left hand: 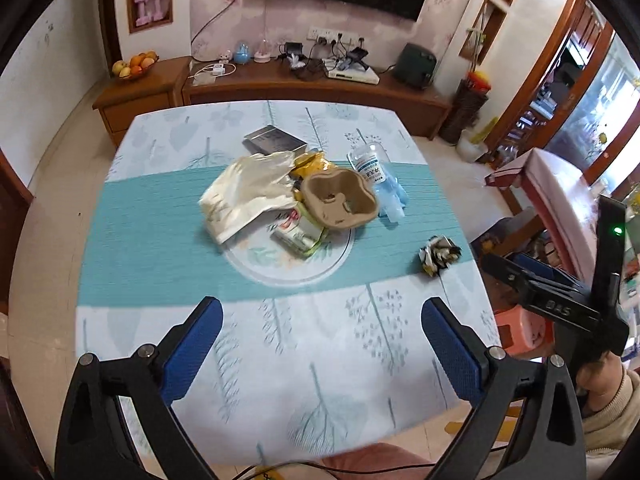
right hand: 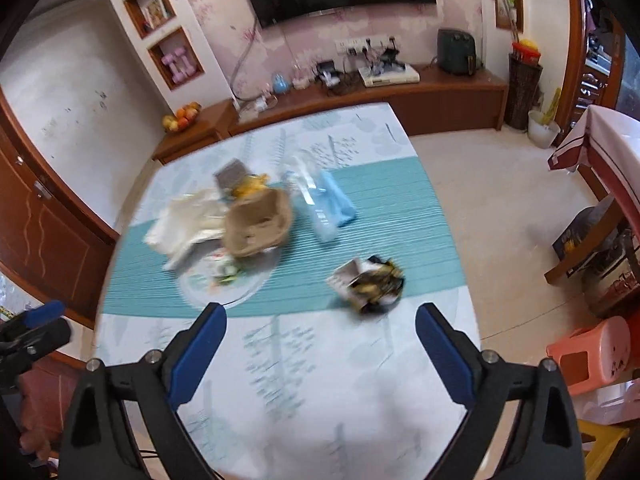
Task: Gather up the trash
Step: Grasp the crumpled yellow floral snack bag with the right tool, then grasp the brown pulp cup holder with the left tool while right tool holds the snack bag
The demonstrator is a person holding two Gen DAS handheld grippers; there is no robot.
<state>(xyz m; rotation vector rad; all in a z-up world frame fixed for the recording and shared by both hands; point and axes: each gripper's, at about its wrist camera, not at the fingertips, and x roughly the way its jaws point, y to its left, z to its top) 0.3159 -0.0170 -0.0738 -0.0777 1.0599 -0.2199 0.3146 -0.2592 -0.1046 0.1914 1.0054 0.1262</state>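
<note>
A heap of trash lies mid-table: a white plastic bag (left hand: 248, 194), a brown pulp cup carrier (left hand: 340, 200), a yellow wrapper (left hand: 314, 164), a green-and-white packet (left hand: 300, 236), a clear bottle (left hand: 370, 168) and blue gloves (left hand: 394, 200). A crumpled black-and-yellow wrapper (left hand: 438, 256) sits apart toward the right edge. My left gripper (left hand: 322, 328) hovers open over the near part of the table, nothing between its fingers. My right gripper (right hand: 320, 332) is open too, with the crumpled wrapper (right hand: 368, 282) just beyond its right finger. The right wrist view blurs the carrier (right hand: 258, 226) and bag (right hand: 186, 220).
A grey book (left hand: 276, 140) lies behind the heap on the leaf-patterned tablecloth (left hand: 160, 240). A wooden TV cabinet (left hand: 312, 92) with cables and a fruit bowl (left hand: 134, 66) runs along the far wall. A pink stool (right hand: 588, 354) stands on the floor right of the table.
</note>
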